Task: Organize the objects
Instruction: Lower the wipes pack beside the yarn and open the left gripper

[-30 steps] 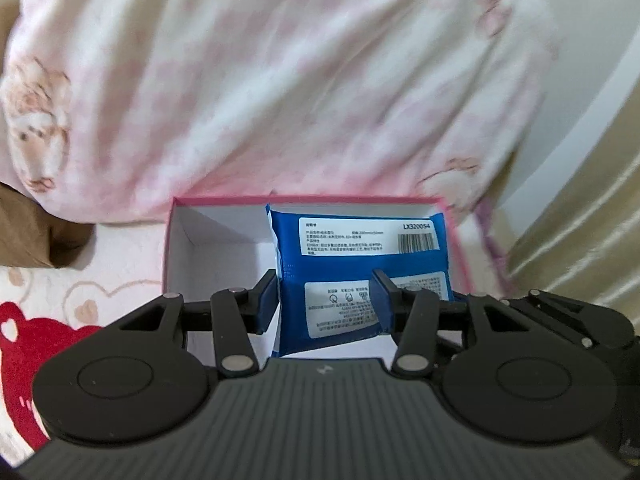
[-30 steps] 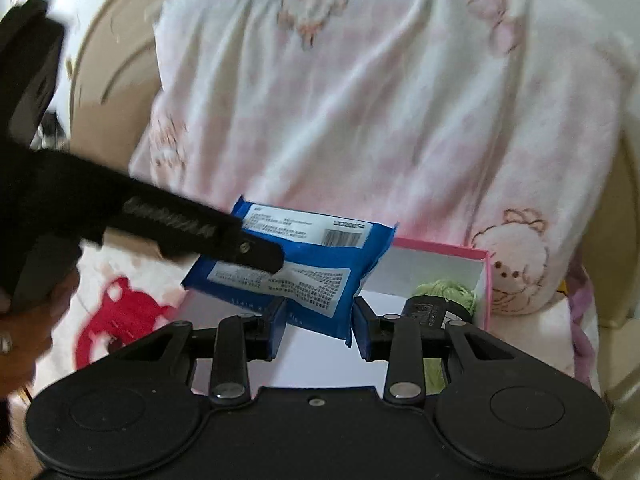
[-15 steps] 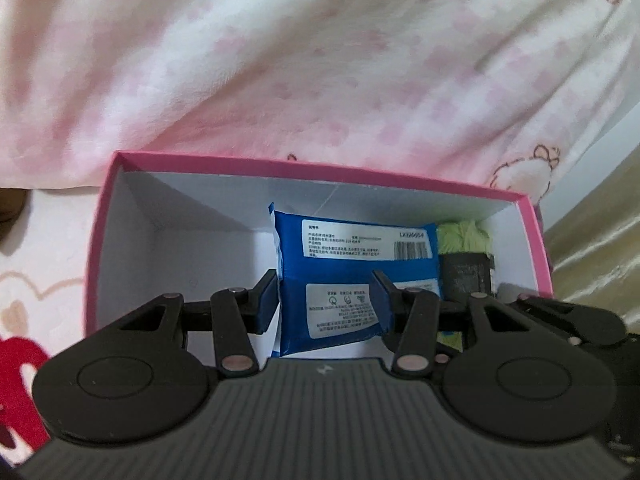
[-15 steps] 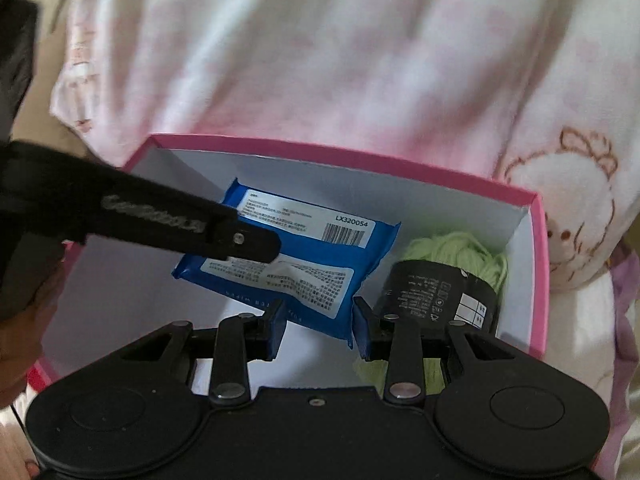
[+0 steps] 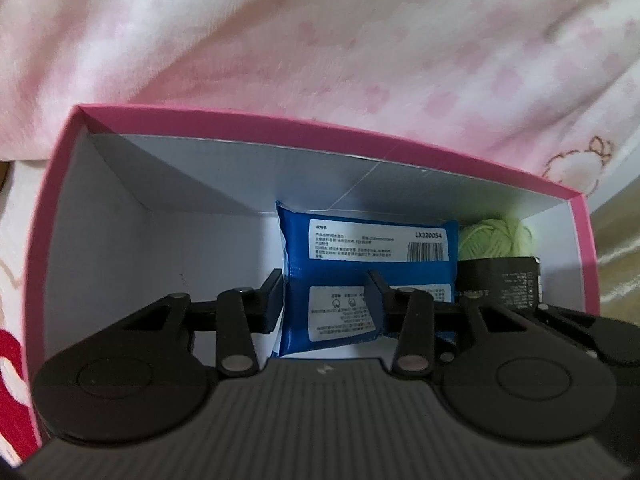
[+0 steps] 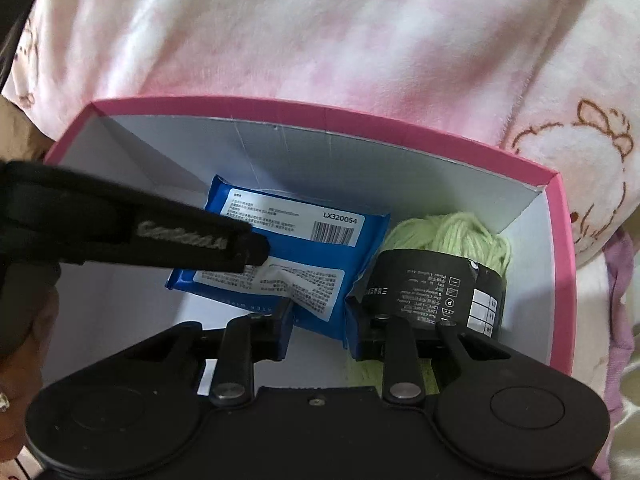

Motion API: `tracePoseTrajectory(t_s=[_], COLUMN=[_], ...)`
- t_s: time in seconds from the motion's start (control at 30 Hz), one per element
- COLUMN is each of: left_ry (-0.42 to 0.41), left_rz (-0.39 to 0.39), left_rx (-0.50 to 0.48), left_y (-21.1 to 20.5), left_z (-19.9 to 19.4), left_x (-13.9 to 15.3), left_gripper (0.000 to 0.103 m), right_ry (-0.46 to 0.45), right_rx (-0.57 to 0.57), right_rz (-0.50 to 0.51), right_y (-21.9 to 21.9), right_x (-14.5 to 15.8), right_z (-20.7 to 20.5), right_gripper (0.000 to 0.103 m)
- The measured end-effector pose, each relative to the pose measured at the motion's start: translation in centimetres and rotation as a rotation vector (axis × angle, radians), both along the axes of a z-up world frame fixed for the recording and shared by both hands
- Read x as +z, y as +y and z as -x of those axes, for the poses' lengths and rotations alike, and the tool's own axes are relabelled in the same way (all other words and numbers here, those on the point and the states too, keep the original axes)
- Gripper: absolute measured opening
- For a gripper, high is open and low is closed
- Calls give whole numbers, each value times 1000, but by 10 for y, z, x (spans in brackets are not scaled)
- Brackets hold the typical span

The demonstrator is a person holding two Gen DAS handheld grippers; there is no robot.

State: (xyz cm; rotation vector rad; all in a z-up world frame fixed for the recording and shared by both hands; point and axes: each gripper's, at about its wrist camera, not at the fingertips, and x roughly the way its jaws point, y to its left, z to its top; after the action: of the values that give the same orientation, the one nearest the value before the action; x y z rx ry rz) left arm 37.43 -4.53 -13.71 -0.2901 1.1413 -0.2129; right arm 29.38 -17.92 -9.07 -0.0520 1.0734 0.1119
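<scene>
A blue wipes packet with white labels is held by both grippers inside a pink box with white inner walls. My left gripper is shut on the packet's near left part. My right gripper is shut on the packet's near right corner. The left gripper's arm crosses the right wrist view from the left. A skein of pale green yarn with a black paper band lies in the box's right end, beside the packet.
A pink and white fleece blanket with bear prints is heaped behind the box. The box's left half shows bare white floor. A white cloth with red print lies left of the box.
Both grippers have carried the packet from above the box's near edge down into the box, next to the yarn. The views have closed in on the box's interior.
</scene>
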Motion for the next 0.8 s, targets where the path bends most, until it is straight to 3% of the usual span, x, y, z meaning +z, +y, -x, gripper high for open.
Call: tracePoseTrajectory(t_s=[0.1,0.27,0.5,0.63,0.8], left_ry=[13,-24,-40,-61,-131], left_rz=[12,-42,-77,-43,-63], left_rx=[10,-7,-96,-140,-194], left_y=[-3,-13,-26,-28,-22], left_z=[-1,9,42,70,110], left_x=[-3,4,31,60,118], left_gripper=[43,51,57,57,57], right_ry=[2,-58,-130,-175,-214], right_rx=[4,33,67,73,85], right_rz=[20,-23,-63,-88,-123], right_y=[3,5,5,-7,-25], right_x=[2,21,61,90,131], right_z=[4,34,91,124,128], right_gripper=[34,48,48,49,50])
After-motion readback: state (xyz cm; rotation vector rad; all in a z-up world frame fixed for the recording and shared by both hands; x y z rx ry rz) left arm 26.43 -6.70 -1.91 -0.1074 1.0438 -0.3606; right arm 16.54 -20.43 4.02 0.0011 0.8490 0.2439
